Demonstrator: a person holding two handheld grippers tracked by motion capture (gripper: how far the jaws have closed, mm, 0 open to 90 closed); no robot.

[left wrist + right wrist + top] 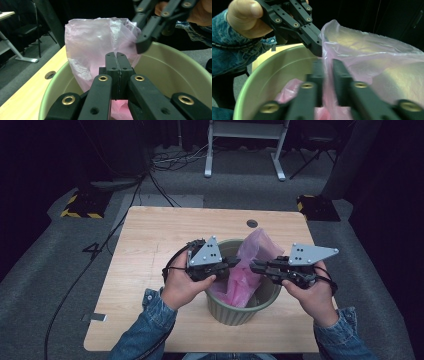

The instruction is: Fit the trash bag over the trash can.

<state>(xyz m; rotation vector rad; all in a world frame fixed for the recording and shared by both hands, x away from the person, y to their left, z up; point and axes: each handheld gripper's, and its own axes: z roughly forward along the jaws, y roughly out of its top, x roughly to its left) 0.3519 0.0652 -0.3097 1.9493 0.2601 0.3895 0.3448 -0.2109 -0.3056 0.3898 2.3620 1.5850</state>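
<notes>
from above, the green bin (239, 312) stands at the desk's (150, 270) near edge with the pink bag (250, 265) rising out of it, while the left gripper view shows the left gripper (116, 55) clamped together against the bag, and the right gripper view shows the right gripper (327, 62) pinching the bag's film.

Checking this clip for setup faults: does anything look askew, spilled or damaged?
Only the pink bag: it is not lining the green bin. It stands bunched above the far rim, with the rest crumpled inside. Both grippers, left and right, are shut on its film over the bin. Nothing looks spilled or torn.
</notes>
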